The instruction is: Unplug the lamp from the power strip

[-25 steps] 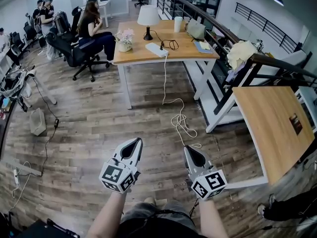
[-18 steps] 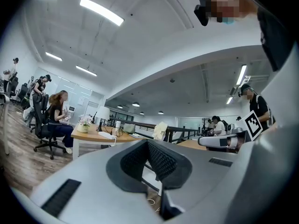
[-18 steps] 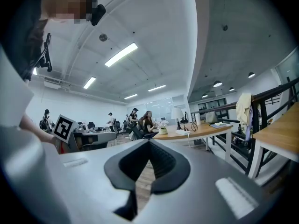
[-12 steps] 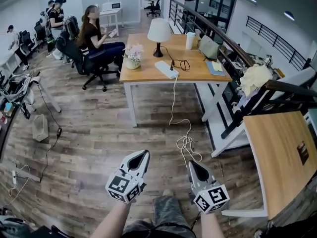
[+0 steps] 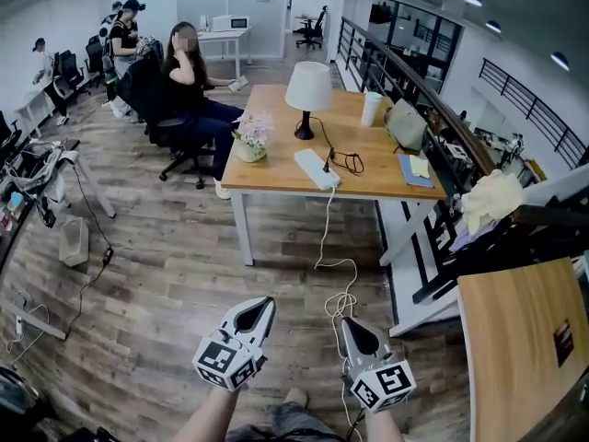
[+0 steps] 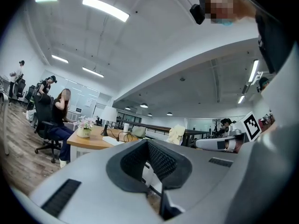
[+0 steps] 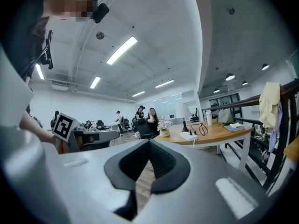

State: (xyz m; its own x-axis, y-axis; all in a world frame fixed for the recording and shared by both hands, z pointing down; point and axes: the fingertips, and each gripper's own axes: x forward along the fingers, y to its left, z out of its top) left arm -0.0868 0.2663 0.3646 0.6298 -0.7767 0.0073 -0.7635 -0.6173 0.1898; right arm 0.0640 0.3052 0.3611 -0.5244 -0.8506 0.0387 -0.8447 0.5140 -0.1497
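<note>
Left tongs [image 5: 260, 305] and right tongs [image 5: 344, 326] both pinched shut, empty, far from the counter [image 5: 267, 180] — I'd get close, pin the power strip [image 5: 315, 168], pull the lamp [image 5: 308, 88] plug straight.

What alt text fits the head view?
The left gripper and right gripper, both shut and empty, point across a wood floor toward a desk. On it stand a lamp, a white power strip and a flower pot; the strip's cable hangs to the floor. A person sits at the desk's left.
</note>
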